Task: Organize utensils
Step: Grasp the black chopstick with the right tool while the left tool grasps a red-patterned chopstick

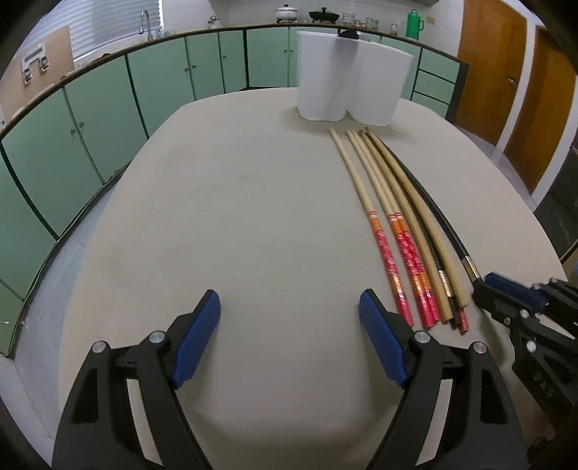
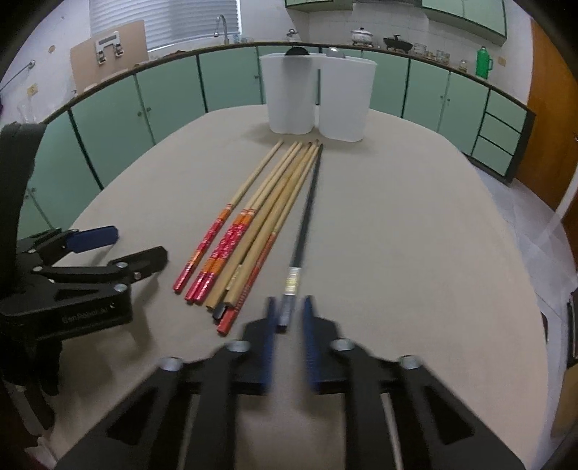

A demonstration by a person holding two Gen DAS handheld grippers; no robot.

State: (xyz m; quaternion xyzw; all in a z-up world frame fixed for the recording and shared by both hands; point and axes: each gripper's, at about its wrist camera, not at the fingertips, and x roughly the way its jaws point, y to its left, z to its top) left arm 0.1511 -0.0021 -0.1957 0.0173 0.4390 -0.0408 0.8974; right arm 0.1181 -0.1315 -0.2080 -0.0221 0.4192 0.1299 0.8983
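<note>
Several long chopsticks lie side by side on the beige table, wooden with red-orange ends; they also show in the right wrist view. A black chopstick lies at their right edge. My right gripper has its blue pads either side of the black chopstick's near end with small gaps showing; the view is blurred. It shows in the left wrist view. My left gripper is open and empty, left of the chopsticks. Two white holders stand at the far end, also in the right wrist view.
Green cabinets with a counter curve behind the table. A sink tap, pots and a green flask stand on the counter. Brown doors are at the right. My left gripper shows at the left of the right wrist view.
</note>
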